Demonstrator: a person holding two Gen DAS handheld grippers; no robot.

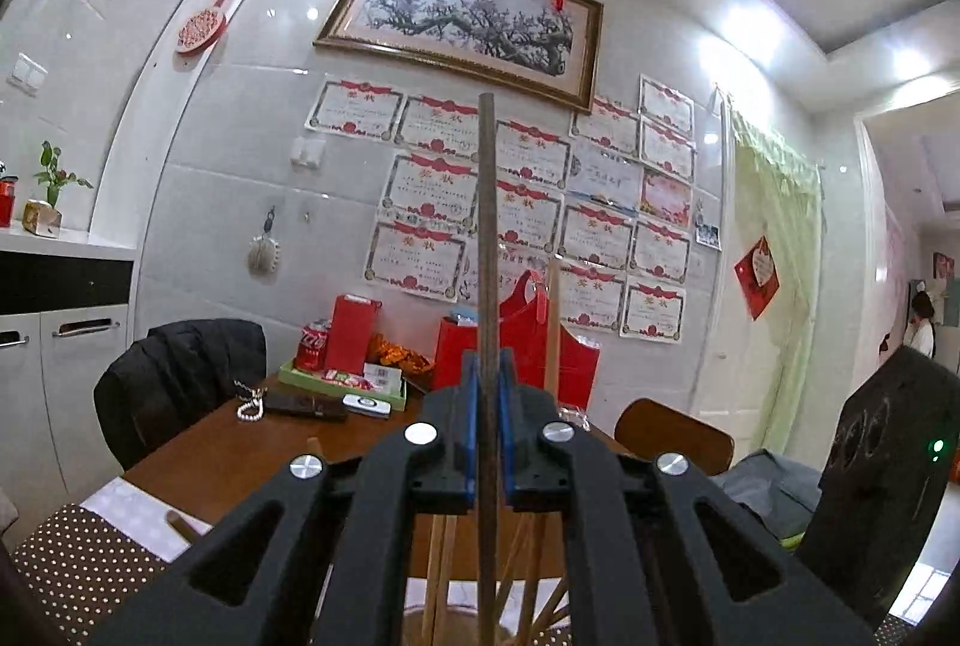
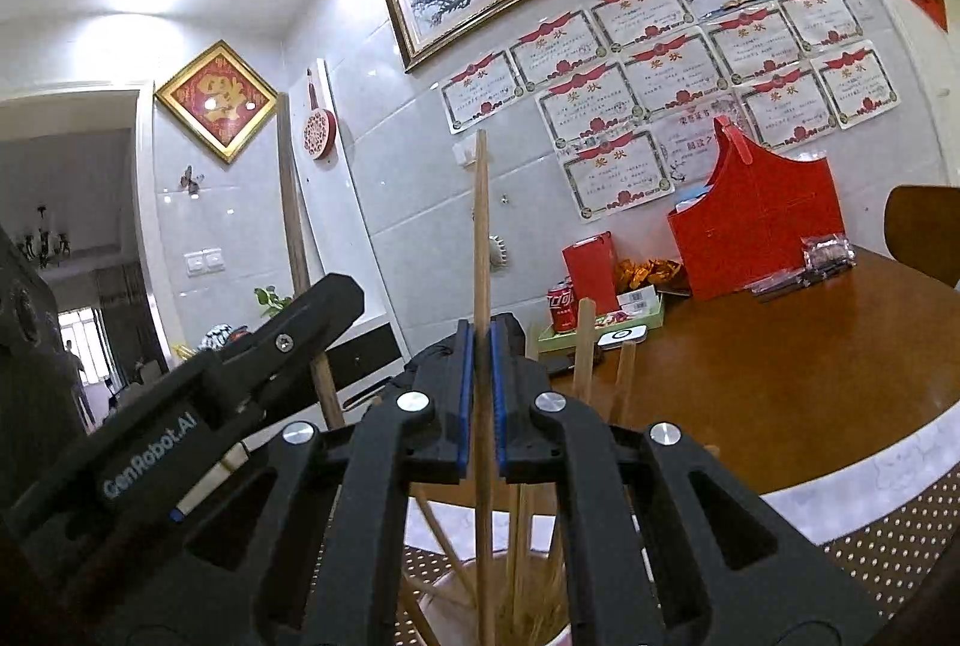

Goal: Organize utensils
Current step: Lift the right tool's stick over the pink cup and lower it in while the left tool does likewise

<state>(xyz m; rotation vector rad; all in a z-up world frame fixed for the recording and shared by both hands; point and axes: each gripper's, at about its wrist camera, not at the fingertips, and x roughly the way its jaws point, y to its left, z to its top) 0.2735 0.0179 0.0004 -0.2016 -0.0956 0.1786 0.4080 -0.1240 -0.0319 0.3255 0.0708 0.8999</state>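
My left gripper point(image 1: 489, 367) is shut on a dark brown chopstick point(image 1: 487, 226) that stands upright between its blue pads. In the right wrist view the left gripper point(image 2: 333, 301) shows at the left with the same dark chopstick point(image 2: 292, 226). My right gripper point(image 2: 478, 340) is shut on a light wooden chopstick point(image 2: 480, 226), also upright. That light chopstick point(image 1: 552, 322) rises just right of my left gripper. Below both grippers a holder point(image 2: 447, 601) contains several light chopsticks point(image 2: 582, 346); most of it is hidden by the fingers.
A brown wooden table point(image 2: 780, 394) carries a red gift bag point(image 2: 756, 232), a cola can point(image 2: 561, 310) and a green tray point(image 1: 312, 382). A chair draped with a black jacket point(image 1: 180, 370) stands at the left. A dotted placemat point(image 1: 78, 556) lies at the near edge.
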